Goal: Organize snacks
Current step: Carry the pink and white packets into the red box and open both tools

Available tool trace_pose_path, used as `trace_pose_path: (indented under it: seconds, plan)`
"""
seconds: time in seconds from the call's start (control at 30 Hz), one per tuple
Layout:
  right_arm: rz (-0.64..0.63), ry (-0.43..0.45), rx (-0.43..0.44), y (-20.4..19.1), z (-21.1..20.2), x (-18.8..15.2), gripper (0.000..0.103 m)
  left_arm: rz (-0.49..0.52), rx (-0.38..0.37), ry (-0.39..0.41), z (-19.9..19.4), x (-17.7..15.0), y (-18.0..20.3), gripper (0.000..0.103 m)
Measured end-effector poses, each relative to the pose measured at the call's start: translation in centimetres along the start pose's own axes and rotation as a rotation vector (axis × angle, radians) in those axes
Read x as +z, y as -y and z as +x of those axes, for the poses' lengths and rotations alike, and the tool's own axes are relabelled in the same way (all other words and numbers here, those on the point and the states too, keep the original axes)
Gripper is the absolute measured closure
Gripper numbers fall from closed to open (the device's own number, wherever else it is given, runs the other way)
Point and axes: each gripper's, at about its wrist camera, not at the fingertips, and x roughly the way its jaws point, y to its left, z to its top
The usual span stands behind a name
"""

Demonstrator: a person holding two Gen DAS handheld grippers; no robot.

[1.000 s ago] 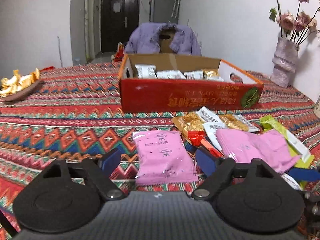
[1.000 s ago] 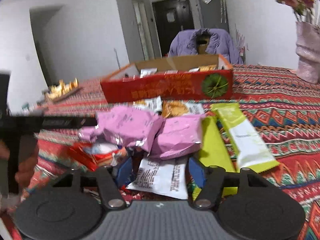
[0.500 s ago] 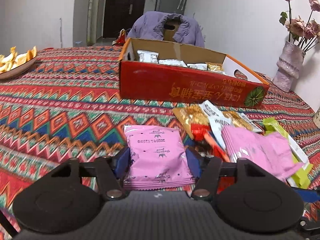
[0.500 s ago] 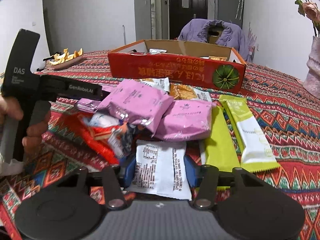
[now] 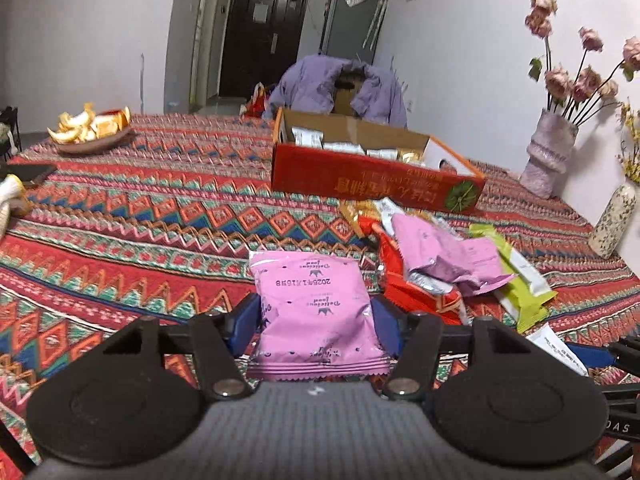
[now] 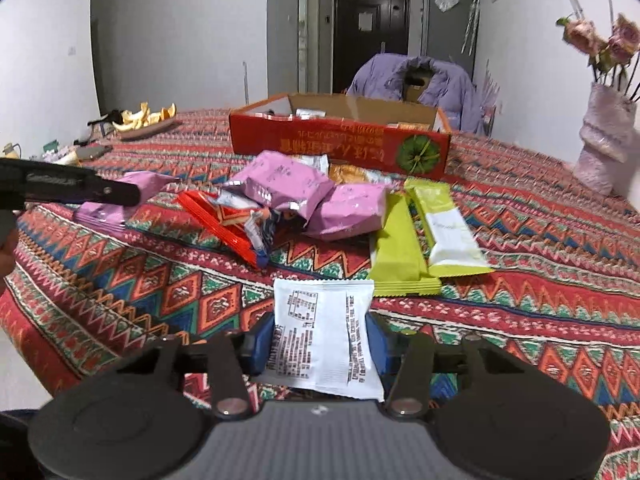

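A: We start at the left. Our left gripper (image 5: pixel 316 320) has its blue pads (image 5: pixel 244 320) pressed on both side edges of a pink snack packet (image 5: pixel 316 312), at roughly half width. We see the packet raised off the patterned tablecloth (image 5: pixel 140 240), its print facing up and away from us.

B: Confirmed. Beyond it, to the right, we see the loose pile: more pink packets (image 5: pixel 444 256) on top of a red packet (image 5: pixel 416 292), with a green bar wrapper (image 5: pixel 520 292) at the pile's right edge.

A: The red cardboard box (image 5: pixel 376 184) stands behind the pile, open at the top, and we see several packets already inside it.

B: Moving right. Our right gripper (image 6: pixel 320 340) holds a white packet (image 6: pixel 320 332) with printed text between its pads, and the jaws are closing further on it. We see it held clear of the pile, just in front of the two green bars (image 6: pixel 400 252).

A: At the far right we see a vase of flowers (image 6: pixel 608 140) on the cloth.
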Motion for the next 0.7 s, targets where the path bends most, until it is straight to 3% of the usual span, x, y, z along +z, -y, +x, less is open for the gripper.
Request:
trace_pose_path:
  seconds: [0.37, 0.53, 0.7]
  plan:
    - [0.02, 0.117, 0.022, 1.4, -1.2, 2.8, 0.056, 0.048, -0.006, 0.067, -0.6, 2.6, 0.8, 0.041]
    - [0.018, 0.183, 0.084, 3.7, 0.2, 8.3, 0.056, 0.081, -0.068, 0.091, 2.8, 8.3, 1.1, 0.041]
    - [-0.035, 0.235, 0.091, 5.9, 4.8, 16.0, 0.056, 0.118, -0.088, 0.096, 9.3, 15.8, 1.9, 0.041]
